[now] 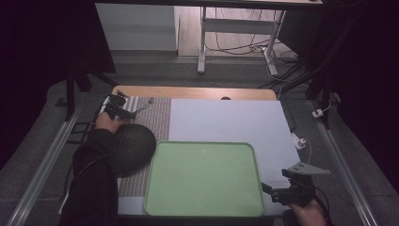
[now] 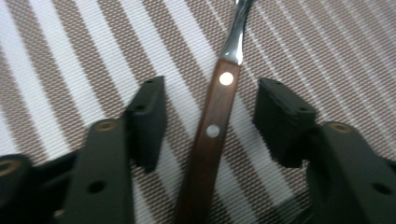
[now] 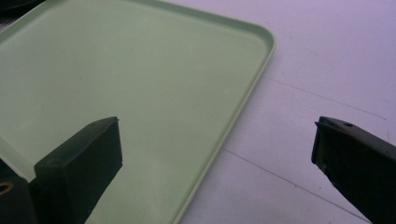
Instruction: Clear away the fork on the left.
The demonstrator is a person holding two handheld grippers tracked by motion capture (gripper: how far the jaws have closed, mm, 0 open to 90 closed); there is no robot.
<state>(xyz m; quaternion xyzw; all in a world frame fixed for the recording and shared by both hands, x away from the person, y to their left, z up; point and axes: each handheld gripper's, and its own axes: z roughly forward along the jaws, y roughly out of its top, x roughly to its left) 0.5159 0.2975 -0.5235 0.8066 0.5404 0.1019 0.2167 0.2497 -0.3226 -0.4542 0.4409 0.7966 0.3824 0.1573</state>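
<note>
The green tray (image 1: 204, 179) is being taken as the landmark; it is lying at the near edge of the bench (image 1: 226, 117), on the pale sheet (image 1: 235, 122). Up and to the left of the tray, a striped woven mat (image 1: 157, 115) is spread, and a wooden-handled utensil (image 2: 212, 135) with two rivets and a steel neck is lying on it. The left claw (image 2: 210, 116) is being held spread over that handle, one jaw on each side, neither touching it. A dark round ribbed object (image 1: 134, 148) is resting on the mat just beside the tray's left edge. The right claw (image 1: 277, 192) is being held at the tray's near right corner, jaws spread wide, one above the tray's floor and one above the sheet, with nothing between them.
</note>
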